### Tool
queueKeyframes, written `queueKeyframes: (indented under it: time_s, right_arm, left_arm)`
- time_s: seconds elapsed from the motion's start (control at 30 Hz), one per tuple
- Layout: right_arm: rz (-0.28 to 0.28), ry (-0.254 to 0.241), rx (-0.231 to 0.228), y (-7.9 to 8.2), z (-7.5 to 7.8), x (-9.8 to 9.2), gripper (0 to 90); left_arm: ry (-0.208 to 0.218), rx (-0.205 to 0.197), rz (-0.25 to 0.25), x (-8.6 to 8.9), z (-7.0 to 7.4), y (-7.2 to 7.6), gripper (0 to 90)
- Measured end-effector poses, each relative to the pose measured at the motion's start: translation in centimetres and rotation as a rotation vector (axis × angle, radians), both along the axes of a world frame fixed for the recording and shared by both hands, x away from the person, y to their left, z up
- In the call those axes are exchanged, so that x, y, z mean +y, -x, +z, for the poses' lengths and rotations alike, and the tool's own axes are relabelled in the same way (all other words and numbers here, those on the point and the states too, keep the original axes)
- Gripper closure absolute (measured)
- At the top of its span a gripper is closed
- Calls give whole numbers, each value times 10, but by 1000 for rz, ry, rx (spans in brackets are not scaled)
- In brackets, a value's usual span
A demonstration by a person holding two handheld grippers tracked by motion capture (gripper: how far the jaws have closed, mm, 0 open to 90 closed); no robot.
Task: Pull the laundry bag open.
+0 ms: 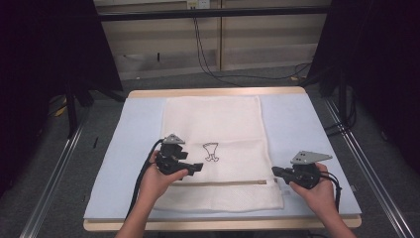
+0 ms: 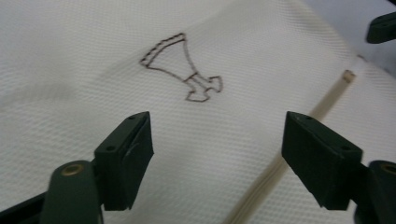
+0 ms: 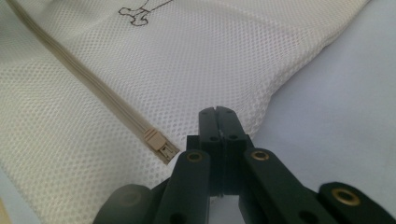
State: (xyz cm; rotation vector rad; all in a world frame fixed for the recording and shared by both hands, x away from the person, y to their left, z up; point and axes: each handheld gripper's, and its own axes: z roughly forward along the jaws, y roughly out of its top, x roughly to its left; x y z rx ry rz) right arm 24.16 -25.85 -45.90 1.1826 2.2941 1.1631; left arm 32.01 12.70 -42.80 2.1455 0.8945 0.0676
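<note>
Mesh laundry bag (image 1: 213, 144), white and flat, lies lengthwise down the middle of the desk (image 1: 133, 148) on a pale blue cover, its beige zipper (image 1: 228, 183) running across it near the person's edge. At the left, the left tool (image 1: 195, 167) sits over the bag's left part, held in the left hand (image 1: 157, 179); in the left gripper view its jaws stand wide apart above the mesh with nothing between them, the small stitched emblem (image 2: 183, 67) just ahead of them. In the middle of the bag that same emblem shows in the high view, above the zipper line. At the right, the right tool (image 1: 275, 170), held in the right hand (image 1: 317, 191), points at the bag's right edge; in the right gripper view its jaws are pressed fully together, gripping nothing, just beside the zipper's end stop (image 3: 159, 144) where mesh meets blue cover.
</note>
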Motion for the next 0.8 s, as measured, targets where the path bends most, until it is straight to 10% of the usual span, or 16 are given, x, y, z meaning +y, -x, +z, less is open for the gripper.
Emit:
queueKeyframes:
  time_s: [0.33,0.8]
  right_arm:
    - [25,29,-17,8,-4,3,900]
    - [-7,46,-19,9,-10,-3,900]
  left_arm:
    - [53,5,-113,-35,0,11,327]
    - [142,267,-125,-89,-11,17,449]
